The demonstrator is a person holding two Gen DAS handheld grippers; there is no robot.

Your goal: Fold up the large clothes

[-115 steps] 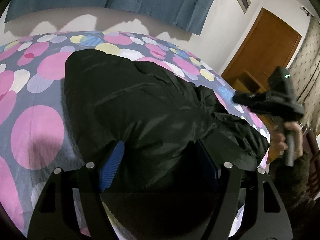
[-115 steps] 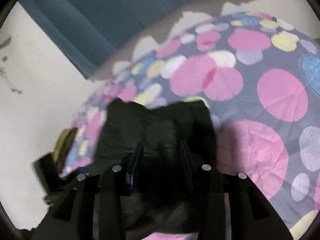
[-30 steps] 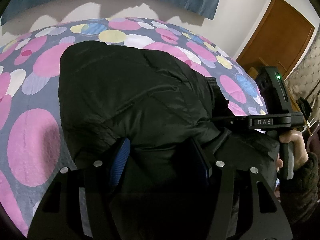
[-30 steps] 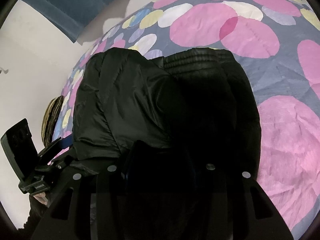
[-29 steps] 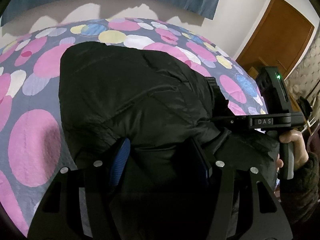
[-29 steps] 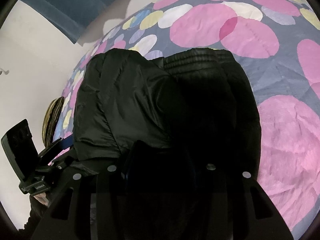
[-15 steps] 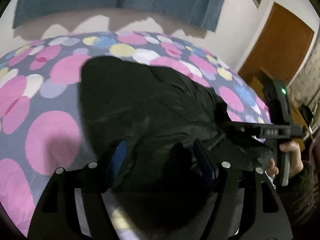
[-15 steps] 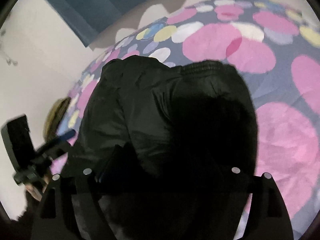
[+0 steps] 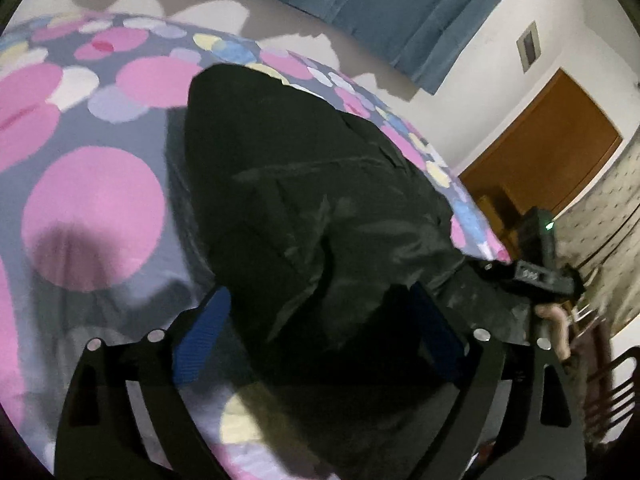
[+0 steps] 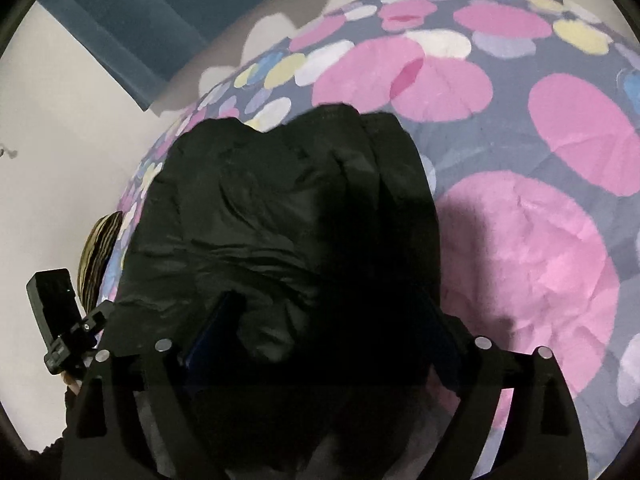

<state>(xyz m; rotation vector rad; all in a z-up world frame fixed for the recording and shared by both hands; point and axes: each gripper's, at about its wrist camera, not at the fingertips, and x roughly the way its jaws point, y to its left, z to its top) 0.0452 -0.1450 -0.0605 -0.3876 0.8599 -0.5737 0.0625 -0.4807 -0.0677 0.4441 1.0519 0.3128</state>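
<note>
Over the black jacket (image 9: 320, 208), both hand-held grippers, left (image 9: 320, 332) and right (image 10: 324, 328), tilt downward, jaws opening, unclamped.

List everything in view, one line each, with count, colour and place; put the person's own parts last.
jacket: one, black, folded into a bundle on the bed
bedspread: one, grey with pink, yellow, white and blue dots, under the jacket
curtain: one, blue, on the wall beyond the bed
door: one, brown wood, past the bed's right side
left gripper: one, black with blue pads, jaws opening, jacket edge between them
right gripper: one, black, jaws opening over the jacket
hand: one, on the right gripper's handle
</note>
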